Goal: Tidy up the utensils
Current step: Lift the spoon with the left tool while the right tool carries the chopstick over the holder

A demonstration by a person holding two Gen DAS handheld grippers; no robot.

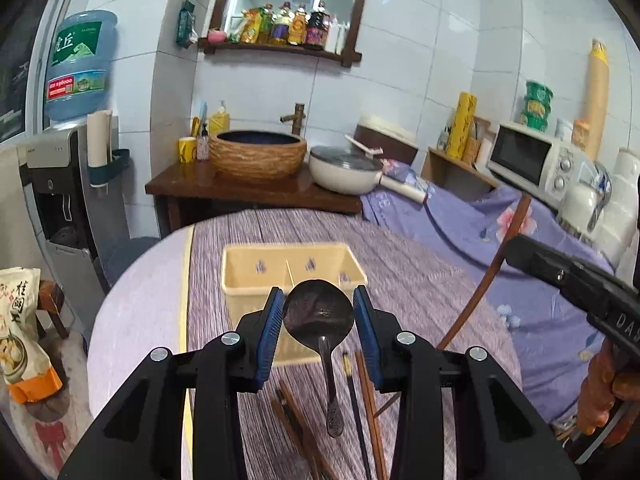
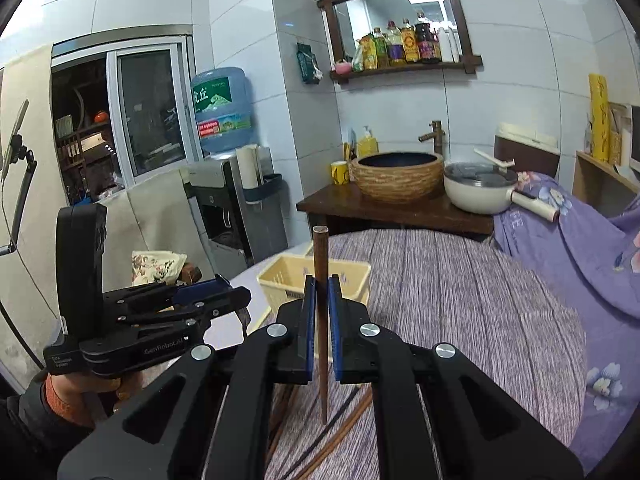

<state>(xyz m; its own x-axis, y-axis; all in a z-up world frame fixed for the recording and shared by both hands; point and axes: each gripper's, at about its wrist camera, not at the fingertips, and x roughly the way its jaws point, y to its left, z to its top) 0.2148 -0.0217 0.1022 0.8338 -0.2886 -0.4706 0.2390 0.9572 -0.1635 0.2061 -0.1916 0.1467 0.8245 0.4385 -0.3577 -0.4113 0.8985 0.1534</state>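
In the left wrist view my left gripper [image 1: 318,293] is shut on a dark metal spoon [image 1: 320,316]. Its blue pads press both sides of the bowl, and the handle hangs down above the table. Just beyond it stands a pale yellow two-compartment basket [image 1: 248,276]. Several brown and black chopsticks [image 1: 362,396] lie on the cloth under the gripper. My right gripper [image 2: 321,285] is shut on one brown chopstick [image 2: 320,248], held upright and clear of the table, with the basket [image 2: 280,276] behind it. The left gripper [image 2: 232,294] shows to its left. The held chopstick [image 1: 486,284] and the right gripper [image 1: 520,252] also appear at the right edge of the left wrist view.
The round table [image 2: 460,300] wears a purple striped cloth. Behind it a wooden stand [image 1: 256,192] carries a woven basin and a white pan [image 1: 344,174]. A water dispenser [image 1: 60,184] stands to the left and a microwave [image 1: 536,160] to the right. A person's hands hold both grippers.
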